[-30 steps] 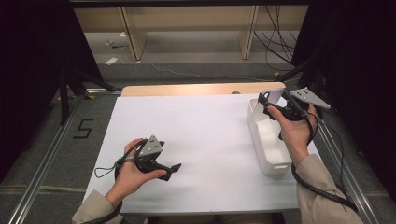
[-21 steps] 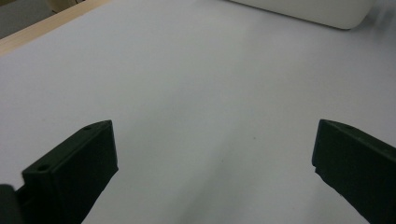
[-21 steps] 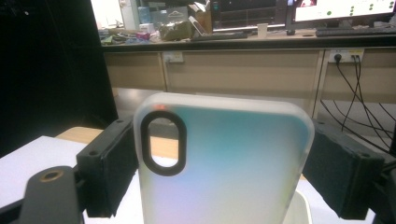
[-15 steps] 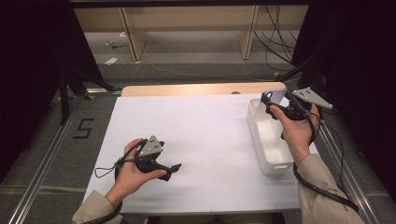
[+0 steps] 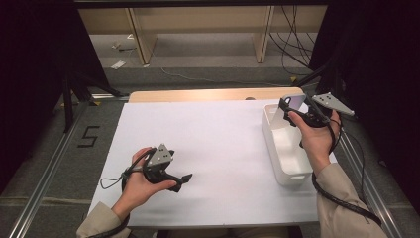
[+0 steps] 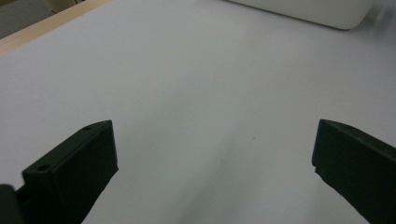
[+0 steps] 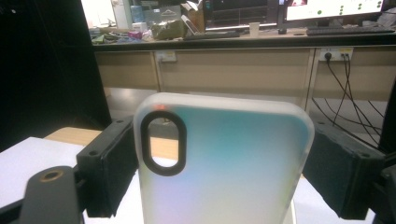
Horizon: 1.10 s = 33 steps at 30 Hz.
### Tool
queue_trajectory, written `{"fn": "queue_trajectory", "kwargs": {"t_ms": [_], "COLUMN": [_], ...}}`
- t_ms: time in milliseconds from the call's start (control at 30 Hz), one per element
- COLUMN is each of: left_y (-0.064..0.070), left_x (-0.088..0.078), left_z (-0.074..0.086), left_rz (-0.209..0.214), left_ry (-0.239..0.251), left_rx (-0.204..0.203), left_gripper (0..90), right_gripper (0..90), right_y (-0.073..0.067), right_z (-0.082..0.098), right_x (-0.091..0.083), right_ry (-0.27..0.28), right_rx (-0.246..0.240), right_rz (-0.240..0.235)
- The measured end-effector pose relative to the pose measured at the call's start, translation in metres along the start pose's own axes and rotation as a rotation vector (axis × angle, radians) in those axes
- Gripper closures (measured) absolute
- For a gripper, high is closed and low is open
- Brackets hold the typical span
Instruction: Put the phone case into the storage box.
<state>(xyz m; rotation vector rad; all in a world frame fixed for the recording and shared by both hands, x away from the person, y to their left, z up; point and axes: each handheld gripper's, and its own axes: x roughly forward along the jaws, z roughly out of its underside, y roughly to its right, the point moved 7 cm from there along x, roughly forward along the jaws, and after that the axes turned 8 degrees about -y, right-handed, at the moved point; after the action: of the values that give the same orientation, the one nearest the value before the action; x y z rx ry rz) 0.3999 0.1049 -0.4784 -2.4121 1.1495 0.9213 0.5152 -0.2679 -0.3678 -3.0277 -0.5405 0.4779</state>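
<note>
While both hands kept the places they had a second earlier, little changed: the right claw held at the same spot above the far end of the white bin, and the left claw stayed low on the white surface, jaws spread with nothing between them. The right claw pinched a phone case by its two long edges. The case stood upright, long axis vertical, its camera cut-out at the top left in the right gripper view. From the high view, where it looked small, its broad face seemed turned toward the person, though that was hard to make out.
</note>
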Motion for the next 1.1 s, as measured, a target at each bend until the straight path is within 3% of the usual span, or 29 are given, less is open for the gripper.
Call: {"fn": "queue_trajectory", "kwargs": {"t_ms": [1100], "left_y": [0.001], "left_x": [0.001], "left_z": [0.000], "left_rz": [0.001], "left_ry": [-0.002], "left_rx": [0.001], "left_gripper": [0.0], "right_gripper": [17.7], "right_y": [0.015], "right_z": [0.005], "right_x": [0.002], "right_ry": [-0.016], "right_rx": [0.013], "right_rz": [0.037]}}
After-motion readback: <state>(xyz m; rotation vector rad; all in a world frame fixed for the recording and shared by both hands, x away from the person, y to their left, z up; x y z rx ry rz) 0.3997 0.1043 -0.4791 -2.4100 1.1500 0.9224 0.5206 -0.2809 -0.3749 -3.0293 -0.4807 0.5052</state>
